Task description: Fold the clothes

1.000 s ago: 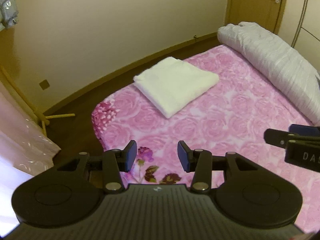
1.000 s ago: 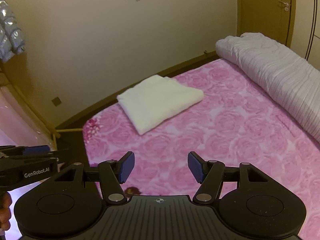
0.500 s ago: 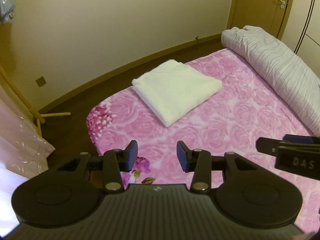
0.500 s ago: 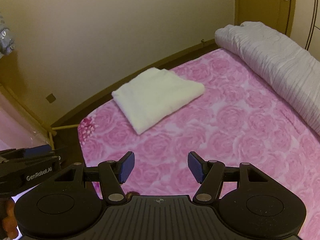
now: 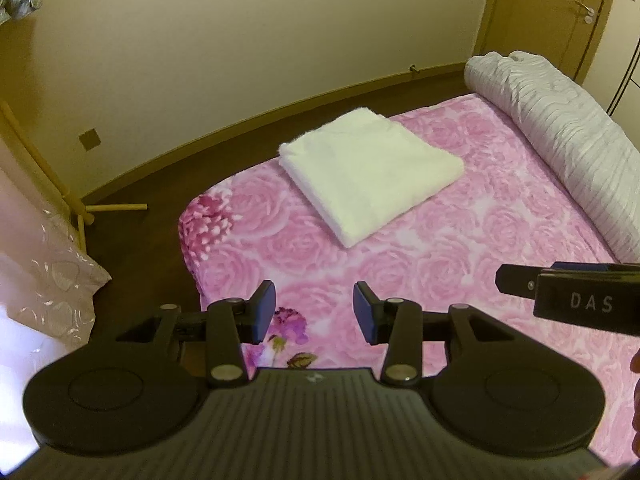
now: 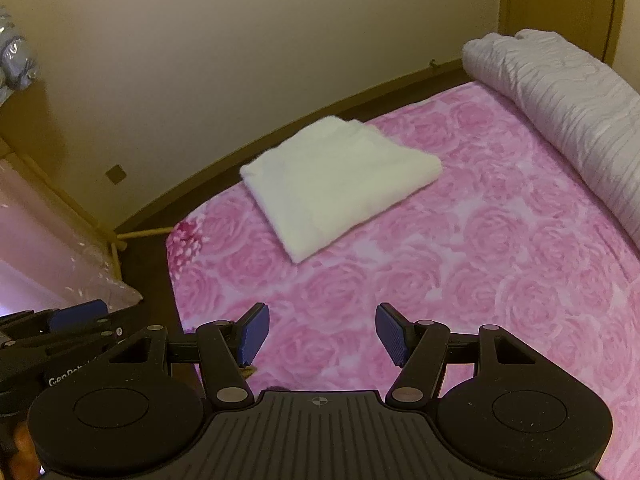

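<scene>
Lying flat on the bed (image 5: 460, 264), a folded white garment (image 5: 372, 176) is being shown at about twelve o'clock from the left hand-held gripper (image 5: 315, 312), well apart from its fingertips and untouched by them. The garment is being seen as a neat rectangle near the bed's far corner, one corner turned toward the camera, resting on the pink rose-patterned bedspread. The left hand-held gripper is being held with its jaws partly open, a clear gap standing between the dark blue pads, and nothing is being gripped; only bedspread is being seen through the gap. At three o'clock in the left wrist view, the tip of the other tool is being shown over the bed.

From the right wrist view, the same garment (image 6: 340, 184) is being shown at about twelve o'clock, slightly toward eleven, from the right hand-held gripper (image 6: 322, 334), again well clear of the pads. The right jaws are being held apart somewhat wider than the left, with nothing between them. At two o'clock a rolled grey striped quilt (image 6: 568, 108) is being shown along the bed's far edge, apart from the garment. At nine o'clock, the left tool is being seen over the bed's near edge.
</scene>
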Demonstrator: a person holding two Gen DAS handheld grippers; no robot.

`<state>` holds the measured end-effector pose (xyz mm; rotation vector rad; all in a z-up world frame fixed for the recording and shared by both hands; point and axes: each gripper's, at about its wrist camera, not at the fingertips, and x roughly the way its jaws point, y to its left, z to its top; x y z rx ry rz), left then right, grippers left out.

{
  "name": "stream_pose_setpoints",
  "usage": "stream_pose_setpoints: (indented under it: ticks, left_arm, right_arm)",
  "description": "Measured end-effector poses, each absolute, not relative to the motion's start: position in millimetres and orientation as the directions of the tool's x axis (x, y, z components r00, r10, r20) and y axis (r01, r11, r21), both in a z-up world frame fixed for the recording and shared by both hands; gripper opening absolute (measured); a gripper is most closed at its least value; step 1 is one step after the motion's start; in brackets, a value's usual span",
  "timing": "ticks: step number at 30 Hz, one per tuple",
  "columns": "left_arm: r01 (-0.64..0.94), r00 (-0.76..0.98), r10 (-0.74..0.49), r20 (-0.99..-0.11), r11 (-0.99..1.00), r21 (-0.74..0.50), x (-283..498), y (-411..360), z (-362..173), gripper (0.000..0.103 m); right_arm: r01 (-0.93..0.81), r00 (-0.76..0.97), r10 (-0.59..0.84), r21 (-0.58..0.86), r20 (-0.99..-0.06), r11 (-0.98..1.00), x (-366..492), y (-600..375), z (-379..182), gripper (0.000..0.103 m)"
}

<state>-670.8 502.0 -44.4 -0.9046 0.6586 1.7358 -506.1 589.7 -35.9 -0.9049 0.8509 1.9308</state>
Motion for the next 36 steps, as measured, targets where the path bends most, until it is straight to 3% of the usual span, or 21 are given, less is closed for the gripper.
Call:
stream_pose_setpoints:
  ticks: [36]
  left_arm:
    - [-0.952, -0.165, 0.496, -0.852, -0.307, 0.006, -651, 567, -67, 0.039]
  right_arm:
    - [-0.876, -0.417, 0.343, 0.272, -0.842, -0.399, -486, 651, -61, 0.063]
